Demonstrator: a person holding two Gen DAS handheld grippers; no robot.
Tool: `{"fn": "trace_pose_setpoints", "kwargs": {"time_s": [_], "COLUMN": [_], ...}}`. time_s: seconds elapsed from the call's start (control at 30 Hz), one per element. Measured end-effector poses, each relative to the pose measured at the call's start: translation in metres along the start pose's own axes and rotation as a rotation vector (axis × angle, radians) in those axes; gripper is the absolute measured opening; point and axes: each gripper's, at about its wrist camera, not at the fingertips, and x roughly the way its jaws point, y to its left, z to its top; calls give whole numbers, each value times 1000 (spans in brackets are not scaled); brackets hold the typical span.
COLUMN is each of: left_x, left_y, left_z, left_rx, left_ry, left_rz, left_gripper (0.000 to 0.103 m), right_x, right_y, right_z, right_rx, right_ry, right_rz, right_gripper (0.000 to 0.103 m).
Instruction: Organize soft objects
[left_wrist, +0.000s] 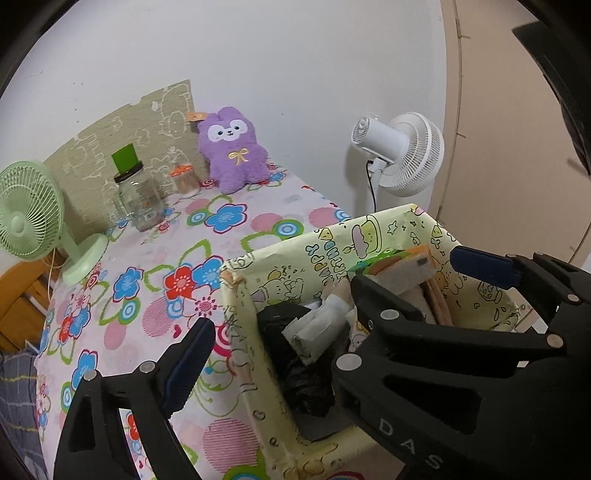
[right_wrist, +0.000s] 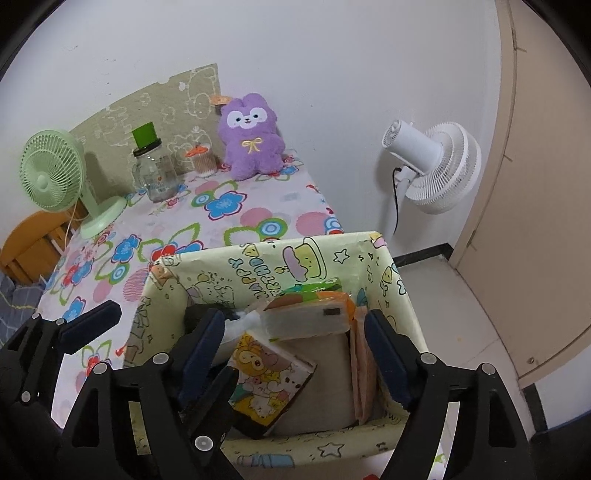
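Note:
A paper-covered cartoon box stands at the near right edge of the table. Inside lie an orange-and-green tissue pack, a cartoon-printed pack, a black bag and a white roll. My right gripper hangs open over the box, its pads either side of the tissue pack without touching it. My left gripper is open and straddles the box's left wall, one finger over the tablecloth. Its other finger crosses under the right gripper's left finger. A purple plush sits against the far wall.
On the flowered tablecloth stand a green desk fan, a glass jar and a small swab tub. A white floor fan stands right of the table, beside a beige door.

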Motion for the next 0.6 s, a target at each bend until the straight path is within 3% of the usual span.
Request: {"fn": "trace_pose_setpoints", "kwargs": {"time_s": [0.6], "left_x": [-65], "left_y": [43], "left_z": [-25], "left_rx": [-105], "left_ry": [-86], "left_rz": [96], "left_gripper": [100], "right_x": [-57], "right_y": [49], "right_z": [-9], "right_rx": [-86], "right_ry": [-108], "right_rz": [53], "right_gripper": [81]}}
